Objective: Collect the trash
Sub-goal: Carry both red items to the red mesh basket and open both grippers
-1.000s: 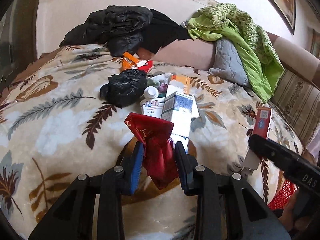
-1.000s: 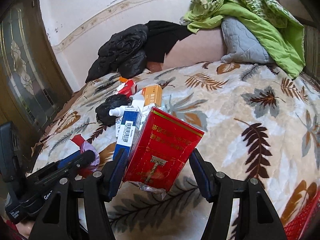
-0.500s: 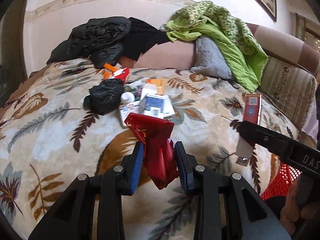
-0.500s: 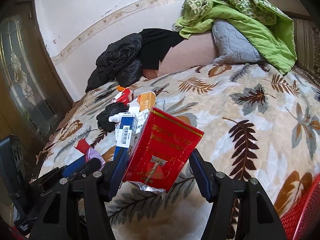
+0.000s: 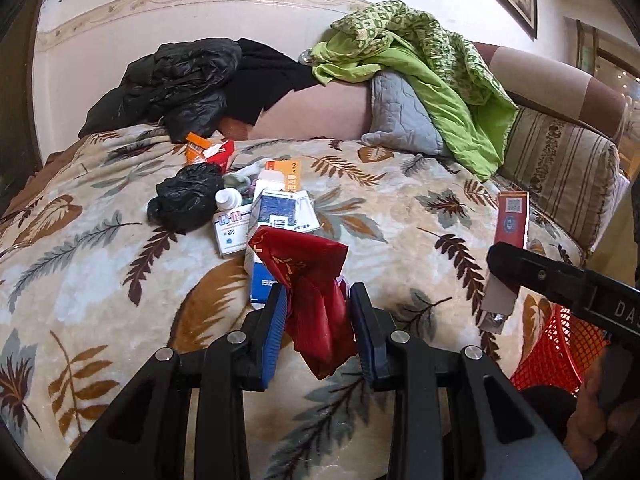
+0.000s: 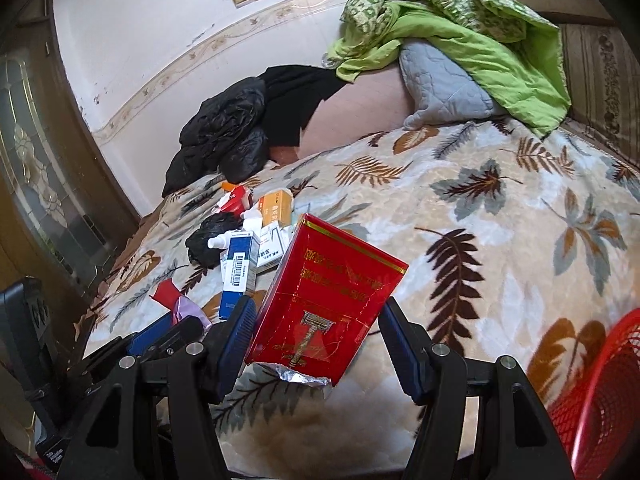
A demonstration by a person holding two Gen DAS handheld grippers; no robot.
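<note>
Both hands loaded. The crumpled red foil wrapper (image 5: 316, 300) is pinched between the blue-padded jaws of the left gripper (image 5: 318, 320), its loose end hanging below them. The flat red cardboard carton with gold print and a razor emblem (image 6: 328, 300) is clamped tilted in the right gripper (image 6: 318, 344), jaws set wide on its two sides, a scrap of silver foil showing at its lower end.

Landmark: red mesh plastic basket (image 6: 600, 384), at the near bed edge. Carton is held up over the leaf-patterned bed blanket (image 6: 500, 240), just left of the basket; wrapper is further left. The remaining litter pile of small boxes, a white bottle and a black plastic bag (image 5: 186, 200) lies well beyond the basket, mid-bed.

Judged step: carry to the bin, drop not yet done. Next move calls for bringing each load over the basket mouth before the jaws part; the limp wrapper may cling to a pad.
</note>
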